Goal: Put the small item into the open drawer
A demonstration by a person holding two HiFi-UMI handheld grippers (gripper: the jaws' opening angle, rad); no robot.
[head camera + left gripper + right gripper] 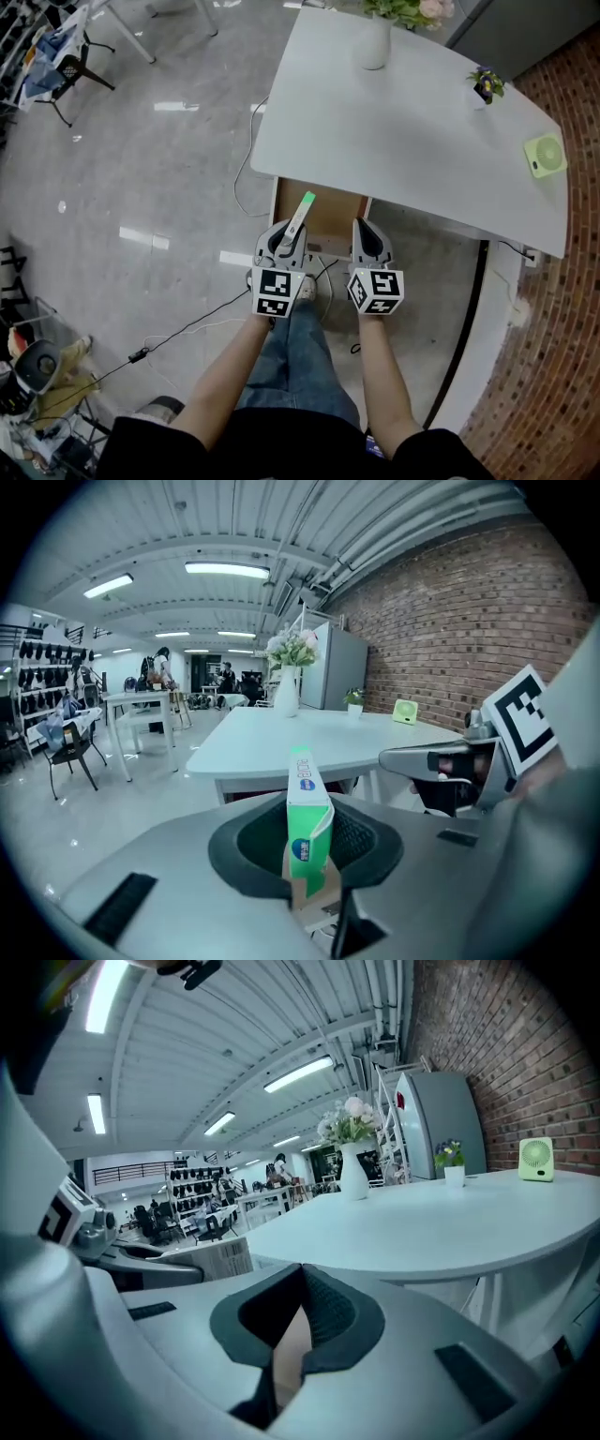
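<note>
The left hand-held gripper (287,234) pinches a small green-and-white box (302,212) upright between its pads, the box's top standing well clear of them. In the head view the box overlaps the left part of the open drawer (333,214), which is pulled out from under the near edge of the white surface (412,131) and shows a brown wooden inside. How high the box hangs above it cannot be told. Just right of it, the right hand-held gripper (367,234) points at the drawer's right side with its jaws pressed together at the tips and nothing between them.

On the surface, a white vase (375,45) holds flowers (408,9) at the far edge. Further right stand a small pot (484,91) with a plant and a pale green fan (545,155).

Around it lies a glossy grey floor (141,169) with a thin cable (178,333), and a black chair (66,66) stands at far left. A brick wall (450,630) runs along the right.
</note>
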